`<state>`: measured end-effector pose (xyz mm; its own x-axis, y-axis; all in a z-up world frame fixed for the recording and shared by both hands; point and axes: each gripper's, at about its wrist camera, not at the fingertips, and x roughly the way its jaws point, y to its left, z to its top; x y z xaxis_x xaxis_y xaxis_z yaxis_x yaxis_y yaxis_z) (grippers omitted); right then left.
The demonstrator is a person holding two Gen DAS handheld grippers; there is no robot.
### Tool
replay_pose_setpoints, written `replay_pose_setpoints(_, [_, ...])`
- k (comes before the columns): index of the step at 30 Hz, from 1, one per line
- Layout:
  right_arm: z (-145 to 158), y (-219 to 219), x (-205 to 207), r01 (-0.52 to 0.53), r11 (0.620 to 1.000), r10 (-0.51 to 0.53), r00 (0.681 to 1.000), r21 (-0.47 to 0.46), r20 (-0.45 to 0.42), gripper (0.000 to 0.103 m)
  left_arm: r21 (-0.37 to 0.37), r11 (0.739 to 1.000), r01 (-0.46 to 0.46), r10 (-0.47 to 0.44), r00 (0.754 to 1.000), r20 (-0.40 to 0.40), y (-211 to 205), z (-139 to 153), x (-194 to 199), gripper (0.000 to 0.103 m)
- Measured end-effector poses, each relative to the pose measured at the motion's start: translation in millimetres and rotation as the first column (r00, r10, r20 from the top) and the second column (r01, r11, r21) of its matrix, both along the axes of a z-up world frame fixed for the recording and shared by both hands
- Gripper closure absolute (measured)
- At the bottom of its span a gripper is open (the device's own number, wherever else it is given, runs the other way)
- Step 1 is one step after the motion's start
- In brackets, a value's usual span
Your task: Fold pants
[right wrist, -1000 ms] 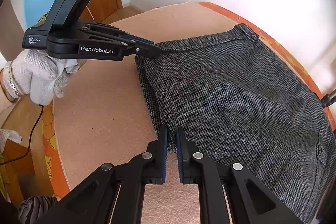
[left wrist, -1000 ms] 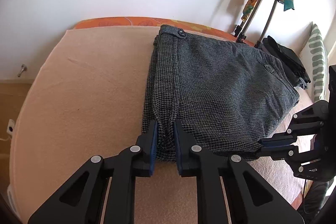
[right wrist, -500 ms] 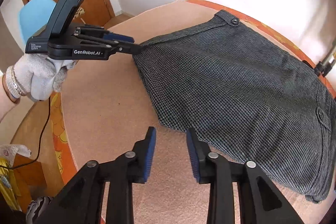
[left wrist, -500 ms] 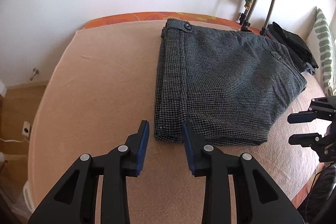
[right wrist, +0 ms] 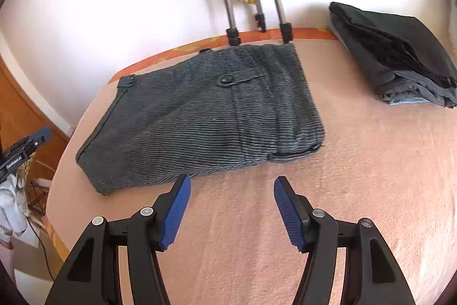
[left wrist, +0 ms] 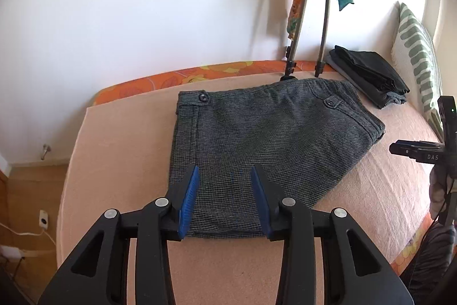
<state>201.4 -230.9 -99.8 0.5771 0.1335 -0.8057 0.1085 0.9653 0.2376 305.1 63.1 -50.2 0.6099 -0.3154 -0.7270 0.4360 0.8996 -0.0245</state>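
Looking along the left hand-held gripper (left wrist: 223,197), its blue pads (left wrist: 188,197) stand spread apart and grip nothing, poised over the near edge of the folded grey pants (left wrist: 262,150). The pants lie flat on the bed (left wrist: 120,162), a compact rectangle reaching toward the far edge by the white wall — waistband button at the far left corner of the fold. A stack of dark folded clothes (left wrist: 368,73) sits near the far right corner of the bed, beside a green-striped pillow (left wrist: 420,53). Tripod legs (left wrist: 302,19) rise at the far edge. The right hand-held gripper (left wrist: 414,152) shows at the right edge, well apart from the pants.

From the right wrist, the right hand-held gripper (right wrist: 232,209) is wide open over bare bedding, just short of the pants (right wrist: 205,116). The dark stack (right wrist: 400,56) lies to the right; the left hand-held gripper (right wrist: 22,153) peeks in at the left edge — its jaw state is unreadable here.
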Motion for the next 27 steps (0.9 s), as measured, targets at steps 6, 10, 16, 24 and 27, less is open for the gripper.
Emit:
replay_pose_setpoints(6, [-18.0,-38.1,11.0,0.124,0.987,-0.120,0.992,0.104,-0.048,0.034,-0.038,0.994,0.101,-0.102,0.994,-0.024,-69.9,-18.0,14.4,0.066])
replay_pose_setpoints(10, [-35.0,-48.1,16.3,0.183,0.951,-0.169,0.983,0.249,-0.077,0.034,-0.011,0.986,0.164,-0.165,0.986,-0.031,-117.6,-35.0,24.1,0.066])
replay_pose_setpoints(16, [-49.7,-47.5,31.5,0.233,0.912,-0.214,0.972,0.338,-0.093,0.033,0.039,0.970,0.241,-0.236,0.967,-0.096,-167.2,-73.7,38.1,0.066])
replay_pose_setpoints(24, [-58.4,-55.6,44.9,0.277,0.853,-0.265,0.960,0.442,-0.090,0.031,-0.092,0.974,0.206,-0.217,0.966,-0.138,-141.8,-72.3,43.2,0.066])
replay_pose_setpoints(27, [-59.5,-55.1,47.1,0.298,0.831,-0.298,0.951,0.471,-0.076,0.031,-0.084,0.986,0.146,-0.153,0.985,-0.082,-126.0,-56.4,50.4,0.066])
